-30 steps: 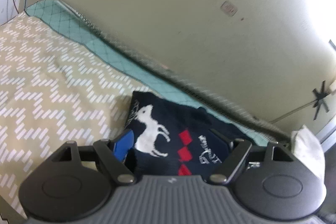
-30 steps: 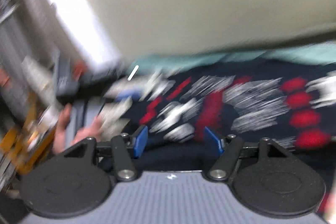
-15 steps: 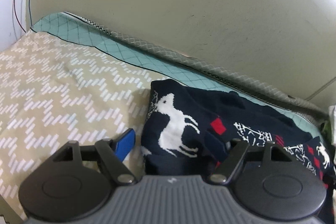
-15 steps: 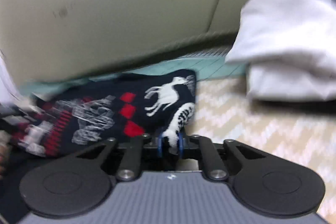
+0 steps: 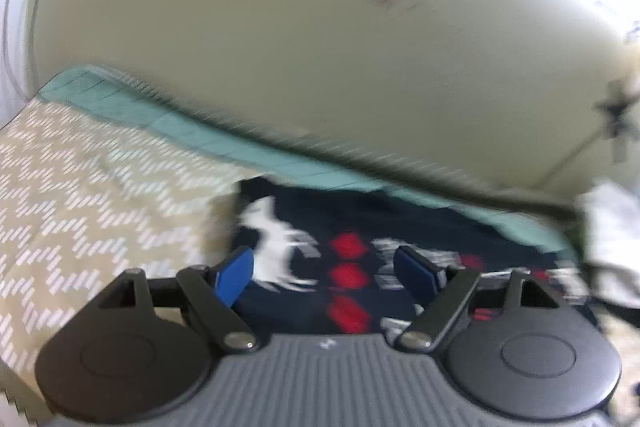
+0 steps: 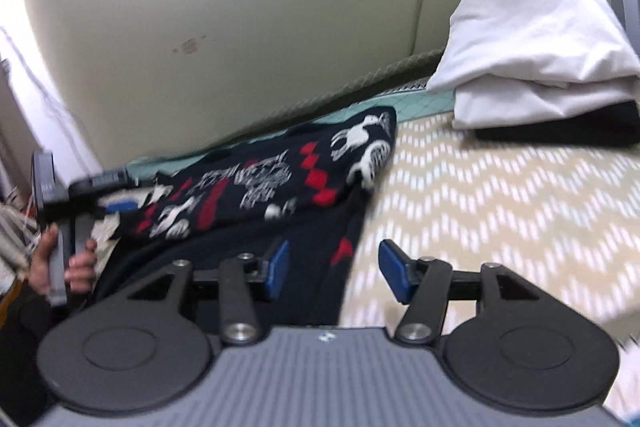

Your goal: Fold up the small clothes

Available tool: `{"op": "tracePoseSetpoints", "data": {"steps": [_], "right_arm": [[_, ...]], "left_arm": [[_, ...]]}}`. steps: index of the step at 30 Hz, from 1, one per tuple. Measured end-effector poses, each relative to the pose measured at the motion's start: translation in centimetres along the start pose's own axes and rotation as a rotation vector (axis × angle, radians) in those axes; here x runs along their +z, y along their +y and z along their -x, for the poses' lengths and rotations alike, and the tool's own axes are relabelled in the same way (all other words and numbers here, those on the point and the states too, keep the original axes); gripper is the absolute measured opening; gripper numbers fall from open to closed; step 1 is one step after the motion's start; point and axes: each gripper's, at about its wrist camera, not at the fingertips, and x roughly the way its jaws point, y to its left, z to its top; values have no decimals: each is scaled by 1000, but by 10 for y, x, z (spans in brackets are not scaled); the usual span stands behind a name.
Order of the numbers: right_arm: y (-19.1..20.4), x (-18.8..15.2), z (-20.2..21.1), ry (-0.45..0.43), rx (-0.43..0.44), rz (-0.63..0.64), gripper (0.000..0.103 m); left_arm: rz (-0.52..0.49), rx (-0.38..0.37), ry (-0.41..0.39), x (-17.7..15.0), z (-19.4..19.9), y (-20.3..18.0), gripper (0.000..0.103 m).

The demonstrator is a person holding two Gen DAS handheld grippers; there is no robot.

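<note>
A: What is the left wrist view showing?

B: It is blurring, but one dark sweater [image 5: 344, 267] with a white deer and three red diamonds is lying on a bed cover [image 5: 88, 195] patterned in beige and white zigzags, up against the teal quilted edge [image 5: 192, 131] by the wall [image 5: 280, 27]. The left tool [image 5: 323, 269] is hovering over the sweater with its jaws opening wide; the two blue pads [image 5: 234, 277] are standing either side of the deer and diamonds without pressing on the cloth.

A: And the right wrist view?

B: The same sweater [image 6: 288, 179] is lying folded over itself near the wall. The right tool [image 6: 334, 267] is sitting at the sweater's near edge, jaws opening, one pad [image 6: 278, 265] over dark cloth and the other over the bed cover [image 6: 500, 203]; nothing is being gripped. One white folded pile [image 6: 532, 55] is resting on something dark at the far right. At the left, the left tool [image 6: 120, 205] is showing, with a hand [image 6: 60, 267] wrapping its handle.

A: Any containers?

B: I cannot make out one.
</note>
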Motion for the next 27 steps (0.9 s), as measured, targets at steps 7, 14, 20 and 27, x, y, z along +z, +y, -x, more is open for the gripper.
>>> {"op": "tracePoseSetpoints", "data": {"steps": [7,14,20,27], "right_arm": [[6,-20,26,-5,49,36,54],[24,-24,31,-7,137,66,54],[31,-47,45,31,146,83,54],[14,-83,86,45,106,36,54]], "left_arm": [[-104,-88,-117,-31,133,6,89],[-82,104,-134,-76,255,54,93],[-1,84,-30,-129,272,58,91],[-12,-32,128,-173,246,30,82]]}}
